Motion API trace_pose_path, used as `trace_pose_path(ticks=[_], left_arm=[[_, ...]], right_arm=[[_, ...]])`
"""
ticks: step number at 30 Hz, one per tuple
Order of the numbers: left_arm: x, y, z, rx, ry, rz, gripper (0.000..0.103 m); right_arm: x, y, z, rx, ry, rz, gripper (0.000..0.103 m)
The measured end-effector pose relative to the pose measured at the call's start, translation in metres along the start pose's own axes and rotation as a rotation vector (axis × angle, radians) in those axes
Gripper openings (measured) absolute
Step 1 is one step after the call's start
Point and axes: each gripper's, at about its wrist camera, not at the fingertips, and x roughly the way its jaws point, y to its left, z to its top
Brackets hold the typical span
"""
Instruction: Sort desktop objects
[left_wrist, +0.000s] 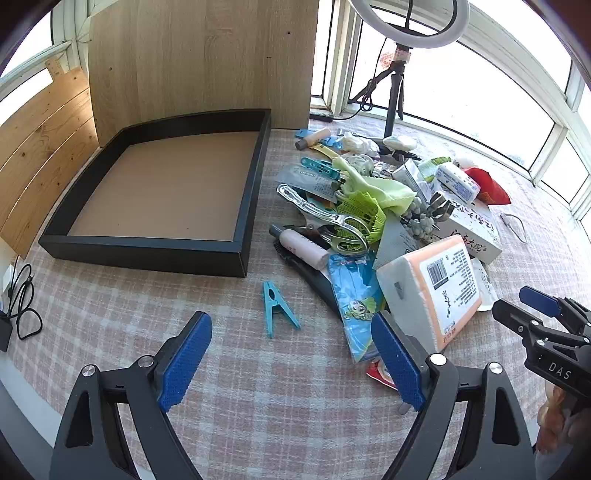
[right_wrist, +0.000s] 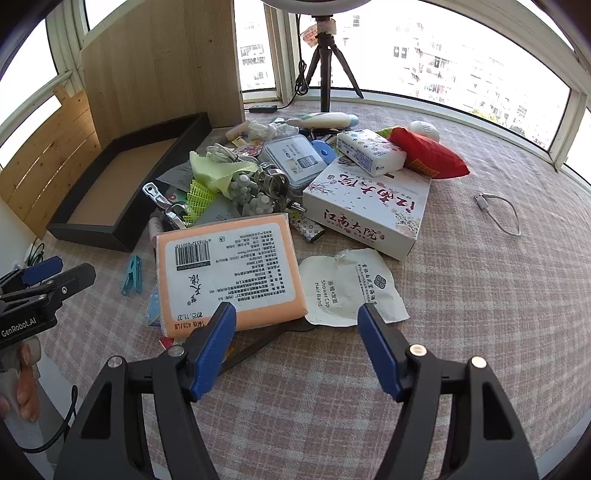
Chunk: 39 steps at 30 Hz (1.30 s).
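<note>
The black tray sits at far left, well apart from the heap; it looks stiff and is probably best left in place as the bin.

The white printed box lies flat at the far right of the heap. It is probably light but broad, so gripping across a short edge seems best. Its long axis runs from near right to far left.

The orange tissue pack lies nearest the right gripper. It is likely soft and squashy and can be pinched at its near edge. Its long axis runs near to far.

The blue clothes peg lies alone on the checked cloth, just ahead of the left gripper. It looks light and rigid, so hold it across its body. Its closed tip points far, its splayed legs near.

Both grippers hover with fingers spread wide and empty.
</note>
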Motion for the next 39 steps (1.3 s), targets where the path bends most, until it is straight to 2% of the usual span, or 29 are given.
trace_pose_path(ticks=[5,9,11,15,20,22,24,29,39], left_arm=[[0.006,-0.041,-0.007,0.033,0.017,-0.008,0.080],[0.017,-0.059,-0.008,0.025,0.042,-0.002,0.066],[0.023,-0.061,-0.007,0.012,0.059,-0.004,0.063],[0.032,-0.064,-0.008,-0.013,0.085,-0.034,0.063],[0.038,-0.073,-0.007,0.019,0.100,-0.052,0.063],[0.042,-0.075,-0.006,0.020,0.114,-0.073,0.062],[0.047,-0.077,-0.004,0.020,0.129,-0.098,0.059],[0.053,-0.080,-0.002,0.026,0.159,-0.167,0.051],[0.041,-0.075,0.009,0.079,0.146,-0.232,0.048]], right_arm=[[0.020,-0.012,0.012,-0.057,0.038,0.072,0.061],[0.038,-0.022,0.020,-0.045,0.074,0.146,0.056],[0.044,-0.025,0.023,-0.036,0.086,0.180,0.054],[0.051,-0.027,0.030,-0.037,0.103,0.243,0.052],[0.057,-0.019,0.038,-0.073,0.123,0.299,0.052],[0.061,-0.014,0.040,-0.089,0.131,0.309,0.052],[0.064,-0.014,0.042,-0.075,0.151,0.354,0.052],[0.071,-0.009,0.041,-0.061,0.160,0.364,0.052],[0.055,-0.004,0.041,0.001,0.129,0.319,0.053]])
